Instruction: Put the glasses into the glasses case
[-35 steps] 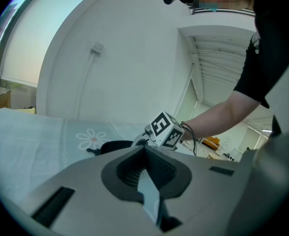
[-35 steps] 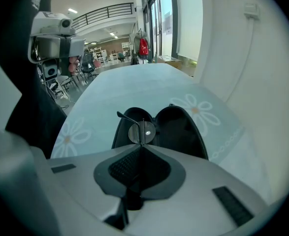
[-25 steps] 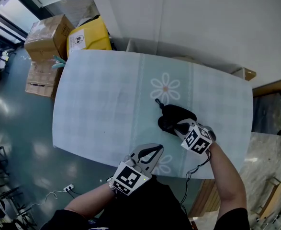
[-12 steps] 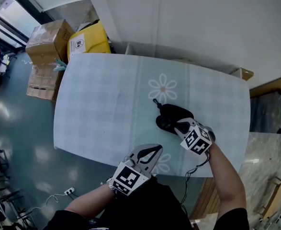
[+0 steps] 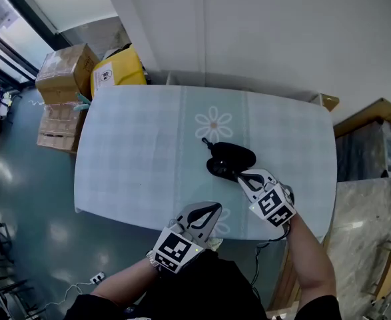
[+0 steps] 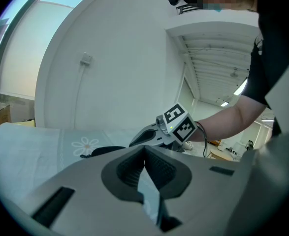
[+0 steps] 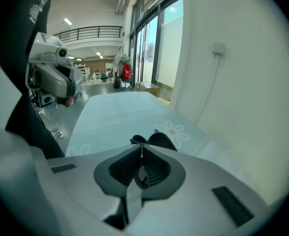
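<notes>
A black glasses case (image 5: 230, 160) lies on the pale flowered tablecloth (image 5: 135, 152), right of the middle; a small tab sticks out at its far left end. No glasses show in any view. My right gripper (image 5: 241, 175) is shut, its tips just short of the case's near edge, with nothing seen between them. In the right gripper view the case (image 7: 159, 140) sits just beyond the closed right gripper (image 7: 141, 147). My left gripper (image 5: 211, 208) is shut and empty over the table's front edge. From the left gripper view, the case (image 6: 107, 150) and the right gripper (image 6: 151, 136) lie ahead.
Cardboard boxes (image 5: 63, 65) and a yellow box (image 5: 118, 69) stand on the floor beyond the table's far left corner. A white wall runs along the far side. Wooden furniture (image 5: 372, 115) is at the right. The table's front edge is under my left gripper.
My right gripper has drawn back a little from the case toward me. The head view has shifted, so the table sits lower and further left. The left gripper has stayed put.
</notes>
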### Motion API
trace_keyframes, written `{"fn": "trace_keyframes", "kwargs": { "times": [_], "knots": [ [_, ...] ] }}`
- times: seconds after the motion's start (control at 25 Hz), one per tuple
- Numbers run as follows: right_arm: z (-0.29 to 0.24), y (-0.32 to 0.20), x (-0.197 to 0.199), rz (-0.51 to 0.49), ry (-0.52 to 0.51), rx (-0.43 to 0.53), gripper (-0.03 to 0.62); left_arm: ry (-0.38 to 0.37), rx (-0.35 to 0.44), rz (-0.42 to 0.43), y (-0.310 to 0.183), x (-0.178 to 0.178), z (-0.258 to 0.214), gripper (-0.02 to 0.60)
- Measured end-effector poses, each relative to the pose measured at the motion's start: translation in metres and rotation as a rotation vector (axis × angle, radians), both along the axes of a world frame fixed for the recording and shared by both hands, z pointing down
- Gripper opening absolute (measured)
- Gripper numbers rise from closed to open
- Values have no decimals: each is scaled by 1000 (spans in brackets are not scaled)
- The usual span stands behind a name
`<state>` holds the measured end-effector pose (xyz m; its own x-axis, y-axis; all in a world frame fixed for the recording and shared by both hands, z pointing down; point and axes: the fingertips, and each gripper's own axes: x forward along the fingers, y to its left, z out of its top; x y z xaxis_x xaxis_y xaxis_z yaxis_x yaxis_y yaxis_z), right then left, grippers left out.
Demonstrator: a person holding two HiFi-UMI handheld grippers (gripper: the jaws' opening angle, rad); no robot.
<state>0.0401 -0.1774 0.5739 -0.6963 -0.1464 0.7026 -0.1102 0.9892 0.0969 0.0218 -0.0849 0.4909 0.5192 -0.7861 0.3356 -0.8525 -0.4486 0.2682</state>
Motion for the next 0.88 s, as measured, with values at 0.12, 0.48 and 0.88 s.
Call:
{"fn": "trace_keyframes", "kwargs": {
  "times": [0.12, 0.48, 0.88],
  "knots": [
    [-24, 13, 8, 60, -88, -3, 26, -7, 15, 0, 8, 7, -6, 26],
    [-92, 68, 36, 165, -286, 13, 23, -21, 58, -43, 37, 20, -27, 26],
    [-140, 129, 65, 240, -455, -5, 23, -34, 90, -79, 80, 38, -45, 26]
  ]
}}
